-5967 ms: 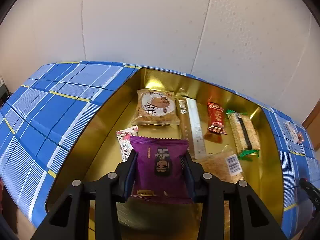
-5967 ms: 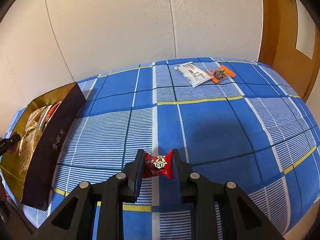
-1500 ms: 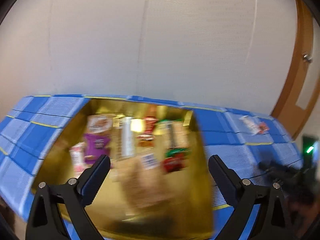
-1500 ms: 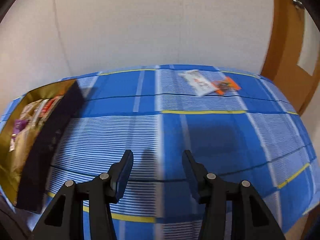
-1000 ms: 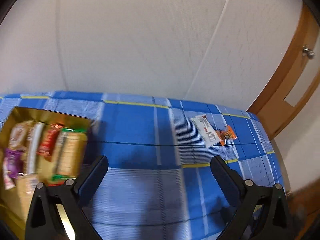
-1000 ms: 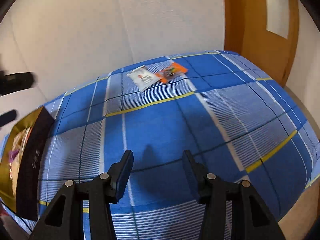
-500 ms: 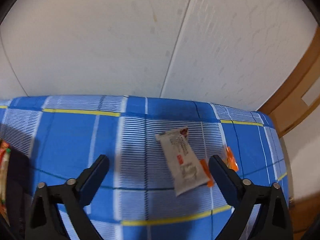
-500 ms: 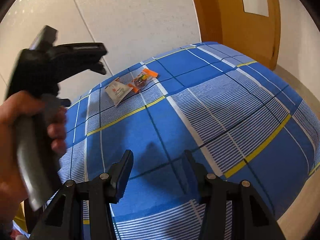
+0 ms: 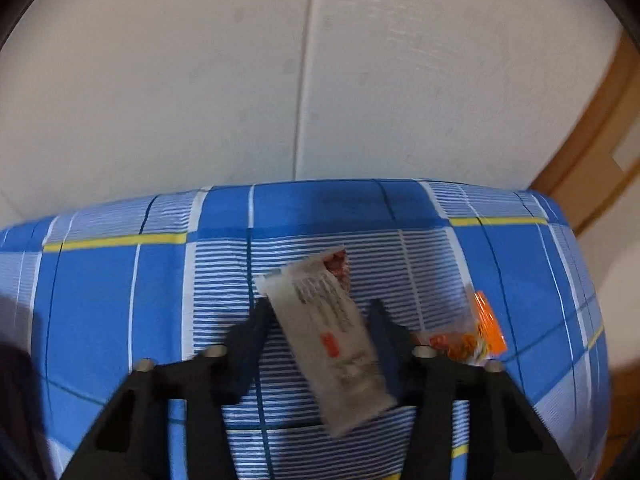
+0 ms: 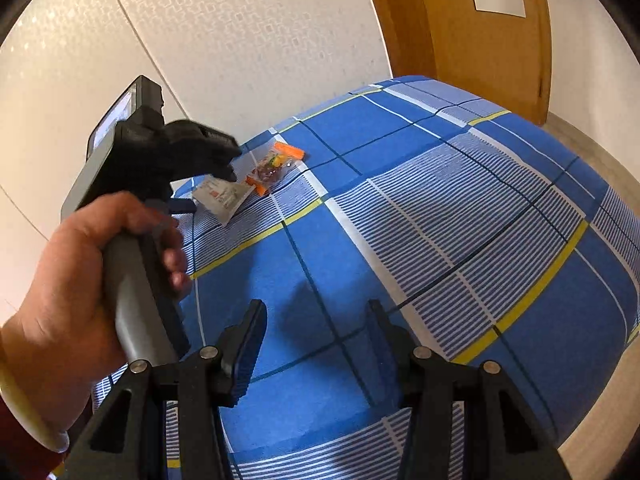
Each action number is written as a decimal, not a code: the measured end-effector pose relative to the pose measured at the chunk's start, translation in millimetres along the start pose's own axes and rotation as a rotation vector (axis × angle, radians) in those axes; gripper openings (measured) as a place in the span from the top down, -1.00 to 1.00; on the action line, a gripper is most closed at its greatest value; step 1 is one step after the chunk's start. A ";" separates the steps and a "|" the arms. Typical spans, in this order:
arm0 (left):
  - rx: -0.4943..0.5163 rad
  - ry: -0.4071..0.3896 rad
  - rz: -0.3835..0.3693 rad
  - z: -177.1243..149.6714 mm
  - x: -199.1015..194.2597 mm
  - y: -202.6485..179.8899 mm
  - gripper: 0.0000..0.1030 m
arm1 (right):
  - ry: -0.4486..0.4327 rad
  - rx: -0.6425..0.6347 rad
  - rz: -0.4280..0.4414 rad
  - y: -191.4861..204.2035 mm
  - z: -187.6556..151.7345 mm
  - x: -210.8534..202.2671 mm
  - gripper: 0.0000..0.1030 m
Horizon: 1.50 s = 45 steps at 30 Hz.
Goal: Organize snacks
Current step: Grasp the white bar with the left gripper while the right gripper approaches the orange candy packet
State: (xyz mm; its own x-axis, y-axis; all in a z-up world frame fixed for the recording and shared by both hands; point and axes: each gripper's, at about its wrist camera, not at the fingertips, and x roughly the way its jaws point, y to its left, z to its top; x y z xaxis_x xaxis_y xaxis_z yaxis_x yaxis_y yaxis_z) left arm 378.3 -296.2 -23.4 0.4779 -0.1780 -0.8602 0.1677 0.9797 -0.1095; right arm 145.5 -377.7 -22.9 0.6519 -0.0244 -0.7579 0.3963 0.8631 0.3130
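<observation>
**Left gripper closes around white snack packet on checked cloth**

Seen from the left wrist, the left gripper (image 9: 320, 312) points down at a white snack packet (image 9: 330, 340) lying slantwise at centre frame on a blue, white and yellow checked tablecloth (image 9: 120, 300). Its jaws are closing, one finger on each side of the packet — whether the pads already press on the wrapper cannot be told through the blur. Just right of the packet, at the right-hand finger, lies an orange-edged clear sachet (image 9: 476, 336) of mixed pieces.

From the right wrist, the same pair appears small in the upper left of the frame: the white packet (image 10: 222, 198) and the orange sachet (image 10: 276, 166) side by side near the cloth's far edge, with the left gripper (image 10: 224, 168) tipped over them. A hand (image 10: 72, 280) grips its grey handle at the left of the frame. The right gripper (image 10: 316, 320), at bottom centre, hangs over bare blue cloth (image 10: 480, 240), jaws partly apart and holding nothing — well away from the snacks. A wooden door (image 10: 480, 32) stands at the upper right.
</observation>
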 end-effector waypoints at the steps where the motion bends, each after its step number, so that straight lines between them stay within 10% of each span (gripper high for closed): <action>1: 0.017 -0.002 -0.008 -2.6 -1.2 1.6 0.13 | 0.001 0.006 -0.004 -1.3 0.3 0.6 0.00; 13: 0.075 -0.171 0.039 -74.6 -45.0 63.9 0.16 | -0.026 0.069 -0.035 -11.5 6.2 1.7 0.00; 23: -0.022 -0.168 -0.038 -99.3 -66.4 106.2 0.19 | -0.110 0.120 0.023 3.3 47.7 16.1 0.00; 38: -0.038 -0.170 -0.049 -104.3 -67.8 106.7 0.20 | -0.004 0.043 -0.051 47.4 122.7 104.1 0.01; 45: -0.052 -0.172 -0.065 -104.6 -67.9 109.2 0.21 | 0.005 0.002 -0.051 46.0 118.1 119.9 0.39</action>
State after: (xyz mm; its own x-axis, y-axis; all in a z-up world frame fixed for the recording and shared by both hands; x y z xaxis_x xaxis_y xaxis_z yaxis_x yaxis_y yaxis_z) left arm 273.9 -167.5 -29.0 0.6085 -0.2496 -0.7532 0.1604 0.9683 -0.1913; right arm 318.2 -400.5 -31.8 0.6277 -0.0662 -0.7757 0.4301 0.8600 0.2746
